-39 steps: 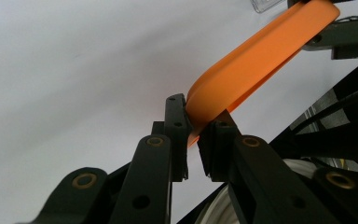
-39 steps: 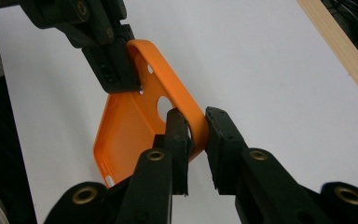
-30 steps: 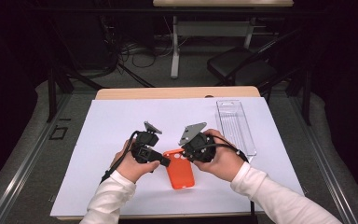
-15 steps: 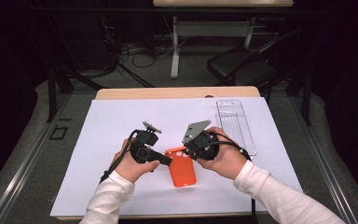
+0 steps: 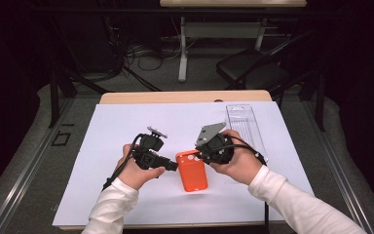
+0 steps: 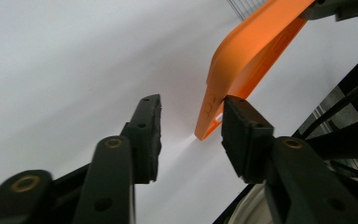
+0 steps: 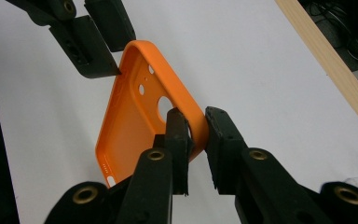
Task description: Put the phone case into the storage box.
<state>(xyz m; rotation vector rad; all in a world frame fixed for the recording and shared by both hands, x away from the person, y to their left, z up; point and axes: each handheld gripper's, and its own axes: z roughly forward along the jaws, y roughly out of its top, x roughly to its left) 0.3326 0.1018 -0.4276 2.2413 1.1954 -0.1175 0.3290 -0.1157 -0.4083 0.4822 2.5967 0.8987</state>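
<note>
An orange phone case (image 5: 192, 170) is tilted up off the white sheet, its hollow side visible in the right gripper view. My right gripper (image 5: 200, 154) is shut on the case's rim (image 7: 196, 123) beside the round camera hole. My left gripper (image 5: 173, 165) is at the case's opposite corner, and its jaws have just been opening. In the left gripper view the case (image 6: 247, 60) has its corner in the gap (image 6: 191, 105), against one jaw. The other pad is clear of it, so nothing is pinched there.
A white sheet (image 5: 126, 131) covers the wooden table (image 5: 185, 96). A clear plastic package (image 5: 243, 126) lies at the far right of the sheet, just beyond my right hand. Behind the table are a dark chair (image 5: 253, 73), cables and table legs.
The left gripper's jaws have spread apart at the case's corner. Both hands and the case have stayed about where they were.
</note>
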